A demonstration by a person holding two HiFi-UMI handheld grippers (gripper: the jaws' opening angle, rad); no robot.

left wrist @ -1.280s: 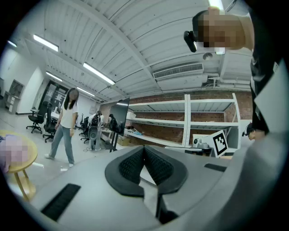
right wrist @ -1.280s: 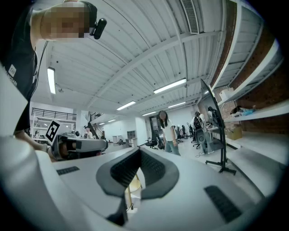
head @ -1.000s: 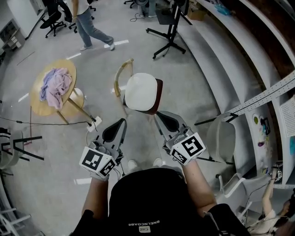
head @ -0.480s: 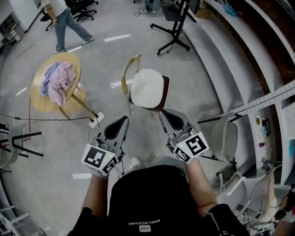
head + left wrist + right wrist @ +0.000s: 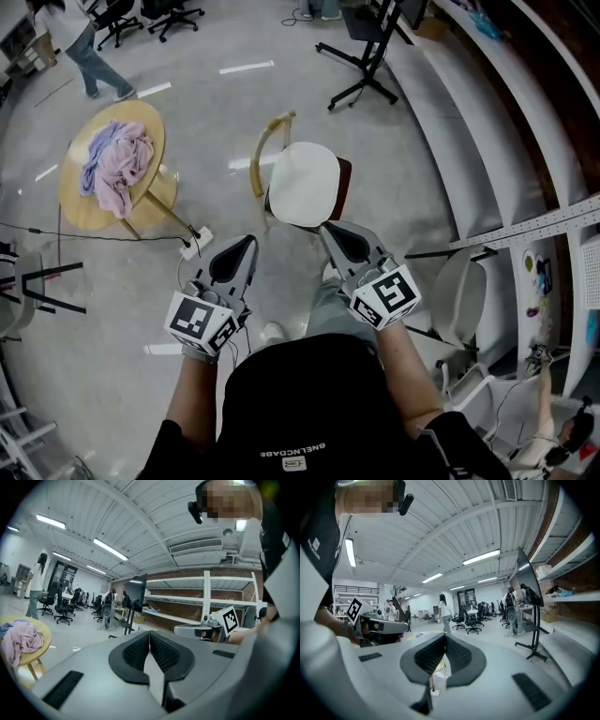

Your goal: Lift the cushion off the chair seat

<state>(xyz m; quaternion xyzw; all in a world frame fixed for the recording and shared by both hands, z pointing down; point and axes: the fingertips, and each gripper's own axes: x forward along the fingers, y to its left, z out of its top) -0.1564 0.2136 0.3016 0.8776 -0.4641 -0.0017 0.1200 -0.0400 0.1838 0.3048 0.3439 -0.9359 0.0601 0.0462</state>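
In the head view a white cushion lies on the dark seat of a chair with a curved wooden back. Both grippers are held side by side just short of it. My left gripper points at the floor left of the seat, its jaws shut and empty. My right gripper has its tip close to the cushion's near edge, apart from it, jaws shut and empty. Neither gripper view shows the cushion.
A round wooden table with a pink cloth stands to the left, with a cable and power strip on the floor. A black tripod stand is behind the chair, a white chair to the right. A person walks at far left.
Both grippers have moved forward and slightly down toward the chair, which now sits closer to them. The walking person has moved off to the left. Jaws stayed shut.
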